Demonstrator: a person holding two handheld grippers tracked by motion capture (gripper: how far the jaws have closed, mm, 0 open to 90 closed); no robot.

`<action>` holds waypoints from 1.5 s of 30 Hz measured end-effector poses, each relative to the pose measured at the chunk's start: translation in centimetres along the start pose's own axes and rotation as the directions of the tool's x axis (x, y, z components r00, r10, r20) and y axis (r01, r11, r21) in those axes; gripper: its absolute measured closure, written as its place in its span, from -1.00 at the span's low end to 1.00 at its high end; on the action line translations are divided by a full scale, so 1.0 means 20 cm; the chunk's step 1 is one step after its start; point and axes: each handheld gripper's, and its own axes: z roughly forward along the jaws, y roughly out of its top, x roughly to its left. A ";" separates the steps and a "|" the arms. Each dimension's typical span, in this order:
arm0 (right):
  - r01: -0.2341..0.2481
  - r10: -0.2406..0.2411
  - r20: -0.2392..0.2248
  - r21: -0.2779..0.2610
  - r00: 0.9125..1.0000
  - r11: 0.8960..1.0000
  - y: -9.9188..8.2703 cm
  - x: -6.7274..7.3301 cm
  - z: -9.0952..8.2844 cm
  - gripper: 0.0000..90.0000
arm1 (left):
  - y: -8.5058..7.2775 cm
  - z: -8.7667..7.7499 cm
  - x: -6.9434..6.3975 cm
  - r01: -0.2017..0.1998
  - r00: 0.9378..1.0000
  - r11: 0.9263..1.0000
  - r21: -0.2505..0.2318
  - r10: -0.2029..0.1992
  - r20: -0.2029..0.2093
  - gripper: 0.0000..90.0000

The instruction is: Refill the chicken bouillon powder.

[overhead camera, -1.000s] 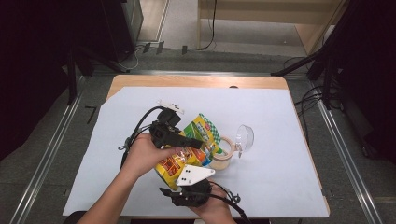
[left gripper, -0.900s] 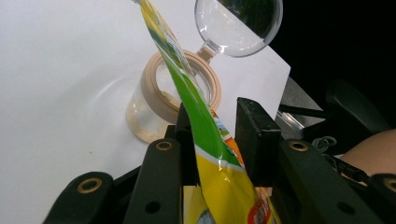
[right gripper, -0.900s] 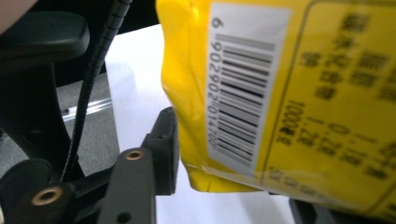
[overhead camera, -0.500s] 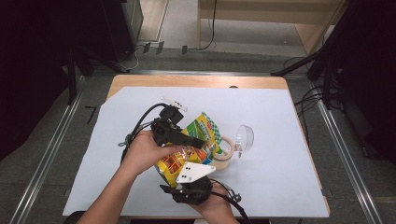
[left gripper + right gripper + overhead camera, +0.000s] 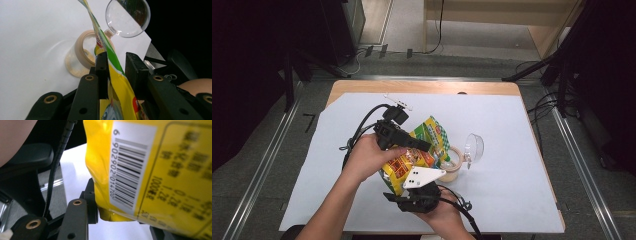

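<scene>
Tape roll and clear scoop crowd the bag's right.

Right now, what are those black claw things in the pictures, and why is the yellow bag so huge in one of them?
A person holds two squeeze tools. One camera looks down from above the white table. A small camera rides on each tool, so things close to it look huge. The left gripper and the right gripper both pinch the yellow snack bag; the left jaws have just been closing on its edge. On the table lie a roll of tape and a clear round scoop.
</scene>
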 end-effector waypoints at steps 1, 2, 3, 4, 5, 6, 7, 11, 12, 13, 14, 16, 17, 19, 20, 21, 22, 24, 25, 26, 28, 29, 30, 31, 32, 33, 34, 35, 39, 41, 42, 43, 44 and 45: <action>0.002 -0.002 0.001 0.002 1.000 1.000 0.00 0.00 0.00 0.40 | 0.00 0.00 0.00 -0.001 1.000 1.000 -0.003 0.001 0.000 0.62; -0.002 0.002 -0.002 0.007 1.000 1.000 0.00 0.00 0.00 0.40 | -0.01 0.01 0.00 -0.003 1.000 1.000 0.000 0.003 0.002 0.62; -0.001 0.001 -0.002 0.008 1.000 1.000 -0.01 0.00 0.01 0.40 | -0.01 0.01 0.01 0.000 1.000 1.000 0.008 0.000 0.001 0.62; 0.001 -0.001 -0.002 0.011 1.000 1.000 -0.01 0.00 0.01 0.40 | -0.01 0.01 0.01 0.002 1.000 1.000 0.008 -0.002 0.002 0.62; 0.000 0.000 -0.001 0.015 1.000 1.000 -0.01 0.00 0.01 0.39 | -0.01 0.02 0.02 0.003 1.000 1.000 0.009 -0.003 0.004 0.62; -0.001 0.001 -0.003 0.021 1.000 1.000 -0.01 0.00 0.02 0.38 | -0.01 0.02 0.02 0.001 1.000 1.000 0.011 -0.001 0.008 0.63; 0.003 -0.003 -0.005 0.027 1.000 1.000 -0.02 0.00 0.02 0.35 | -0.01 0.02 0.02 0.001 1.000 1.000 0.012 -0.001 0.011 0.63; 0.018 -0.018 -0.010 0.034 1.000 0.999 -0.02 0.01 0.02 0.31 | -0.01 0.01 0.04 0.009 1.000 1.000 0.003 -0.009 0.020 0.65; 0.018 -0.018 -0.012 0.033 1.000 0.999 -0.02 0.01 0.02 0.32 | -0.01 0.01 0.04 0.008 1.000 1.000 0.003 -0.008 0.021 0.65; 0.016 -0.015 -0.012 0.035 1.000 0.999 -0.02 0.01 0.02 0.35 | -0.01 0.01 0.04 0.009 1.000 1.000 0.001 -0.009 0.023 0.65; 0.016 -0.016 -0.011 0.037 1.000 0.999 -0.02 0.01 0.02 0.38 | 0.00 0.01 0.04 0.009 1.000 1.000 -0.001 -0.009 0.026 0.65; 0.021 -0.021 -0.002 0.039 1.000 0.999 -0.01 0.00 0.02 0.43 | 0.00 0.01 0.03 0.005 1.000 1.000 0.000 -0.005 0.030 0.65; 0.020 -0.020 0.000 0.041 1.000 0.999 -0.01 0.01 0.02 0.45 | 0.00 0.01 0.03 0.005 1.000 1.000 -0.003 -0.005 0.027 0.65; 0.010 -0.010 0.011 0.036 1.000 0.999 -0.01 0.01 0.02 0.45 | 0.01 0.01 0.02 -0.008 1.000 1.000 -0.003 0.008 0.028 0.65; 0.004 -0.005 0.016 0.034 1.000 0.999 -0.01 0.01 0.02 0.46 | 0.01 0.01 0.02 -0.008 1.000 1.000 -0.007 0.008 0.029 0.63; 0.000 -0.001 0.019 0.031 1.000 1.000 -0.01 0.01 0.02 0.46 | 0.01 0.01 0.01 -0.011 1.000 1.000 -0.011 0.011 0.029 0.63; -0.005 0.005 0.021 0.026 1.000 1.000 -0.01 0.01 0.02 0.46 | 0.01 0.00 0.01 -0.011 0.999 1.000 -0.014 0.012 0.032 0.61; -0.016 0.016 0.022 0.017 1.000 1.000 -0.01 0.01 0.01 0.46 | 0.01 0.00 0.01 -0.012 0.999 1.000 -0.021 0.013 0.040 0.55; -0.019 0.019 0.026 0.013 0.999 1.000 0.00 0.00 0.01 0.46 | 0.01 -0.01 0.01 -0.012 0.999 1.000 -0.021 0.013 0.040 0.52; -0.021 0.020 0.028 0.012 0.999 1.000 0.00 0.00 0.00 0.45 | 0.01 -0.01 0.01 -0.014 0.999 1.000 -0.024 0.015 0.038 0.52; -0.024 0.024 0.034 0.012 0.999 1.000 0.00 0.00 0.00 0.45 | 0.01 -0.02 0.00 -0.012 0.999 1.000 -0.020 0.013 0.034 0.52; -0.027 0.027 0.034 0.010 0.999 1.000 0.00 0.00 0.00 0.45 | 0.01 -0.03 0.00 -0.013 0.999 1.000 -0.021 0.014 0.033 0.52; -0.035 0.035 0.030 0.010 0.999 0.999 0.00 0.00 -0.01 0.45 | 0.01 -0.03 -0.01 -0.013 0.999 1.000 -0.023 0.014 0.030 0.52; -0.048 0.048 0.030 0.001 0.998 0.999 0.00 0.00 -0.01 0.45 | 0.01 -0.04 -0.01 -0.011 1.000 1.000 -0.024 0.011 0.020 0.52; -0.062 0.062 0.023 -0.008 0.998 0.998 0.00 -0.01 -0.01 0.45 | 0.01 -0.04 -0.02 -0.009 1.000 1.000 -0.023 0.009 0.013 0.52; -0.073 0.073 0.019 -0.014 0.997 0.997 0.01 -0.01 -0.01 0.45 | 0.01 -0.04 -0.02 -0.014 1.000 1.000 -0.023 0.014 -0.003 0.53; -0.078 0.078 0.009 -0.016 0.997 0.997 0.01 -0.02 -0.02 0.45 | 0.01 -0.04 -0.02 -0.014 1.000 1.000 -0.018 0.014 -0.003 0.56; -0.079 0.079 0.009 -0.014 0.997 0.997 0.01 -0.01 -0.01 0.45 | 0.01 -0.04 -0.02 -0.013 1.000 1.000 -0.013 0.013 -0.001 0.58; -0.080 0.080 0.005 -0.010 0.997 0.997 0.01 -0.01 -0.01 0.45 | 0.01 -0.04 -0.02 -0.009 1.000 1.000 -0.008 0.009 -0.009 0.65; -0.078 0.078 -0.001 -0.014 0.997 0.997 0.02 -0.01 -0.01 0.44 | 0.01 -0.05 -0.02 -0.006 1.000 1.000 -0.012 0.006 -0.011 0.66; -0.074 0.074 -0.001 -0.014 0.997 0.997 0.02 -0.01 0.00 0.44 | 0.01 -0.05 -0.02 -0.006 1.000 1.000 -0.013 0.006 -0.014 0.66; -0.068 0.068 -0.006 -0.014 0.998 0.998 0.02 -0.01 0.00 0.43 | 0.01 -0.05 -0.02 -0.010 1.000 1.000 -0.015 0.009 -0.016 0.66; -0.061 0.061 -0.011 -0.011 0.998 0.998 0.02 -0.01 0.00 0.39 | 0.01 -0.05 -0.02 -0.012 1.000 1.000 -0.016 0.012 -0.018 0.67; -0.055 0.055 -0.011 -0.007 0.998 0.998 0.02 -0.01 0.00 0.36 | 0.01 -0.05 -0.02 -0.013 1.000 1.000 -0.016 0.013 -0.018 0.67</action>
